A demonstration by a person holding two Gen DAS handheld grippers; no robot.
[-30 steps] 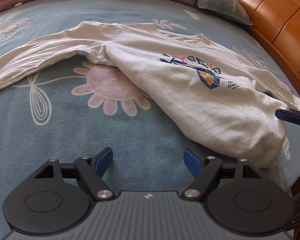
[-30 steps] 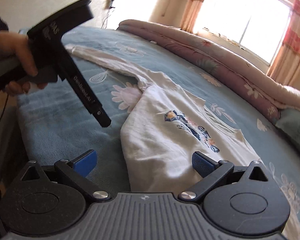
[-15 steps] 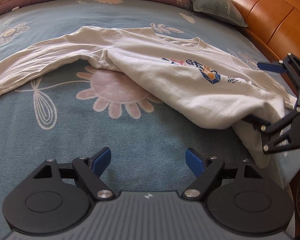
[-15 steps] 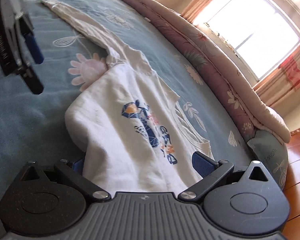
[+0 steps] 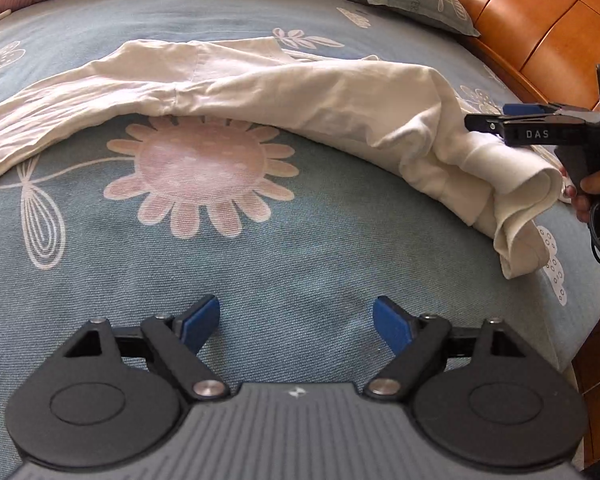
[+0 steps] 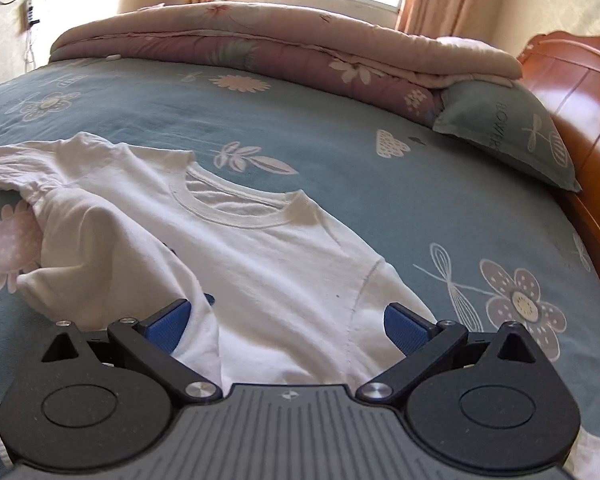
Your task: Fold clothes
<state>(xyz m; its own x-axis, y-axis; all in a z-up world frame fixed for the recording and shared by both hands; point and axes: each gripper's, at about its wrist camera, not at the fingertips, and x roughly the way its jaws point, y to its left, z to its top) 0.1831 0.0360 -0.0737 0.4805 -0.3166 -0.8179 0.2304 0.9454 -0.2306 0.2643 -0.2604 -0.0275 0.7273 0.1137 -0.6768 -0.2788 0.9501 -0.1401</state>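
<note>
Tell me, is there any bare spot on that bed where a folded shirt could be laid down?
Yes. The blue bedspread is bare between the open left gripper and the white shirt, around the big pink flower. More bare sheet lies between the shirt's collar and the rolled quilt. Crowded: the near corner, where the right gripper sits over bunched shirt.

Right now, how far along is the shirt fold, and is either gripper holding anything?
Done: little. The white shirt has its hem bunched in a loose roll, with no clean fold. In hand: the right gripper is open with shirt fabric between its fingers; the left gripper is open over the bedspread, holding nothing. Left: the long sleeve lies spread out, and the body needs folding.
</note>
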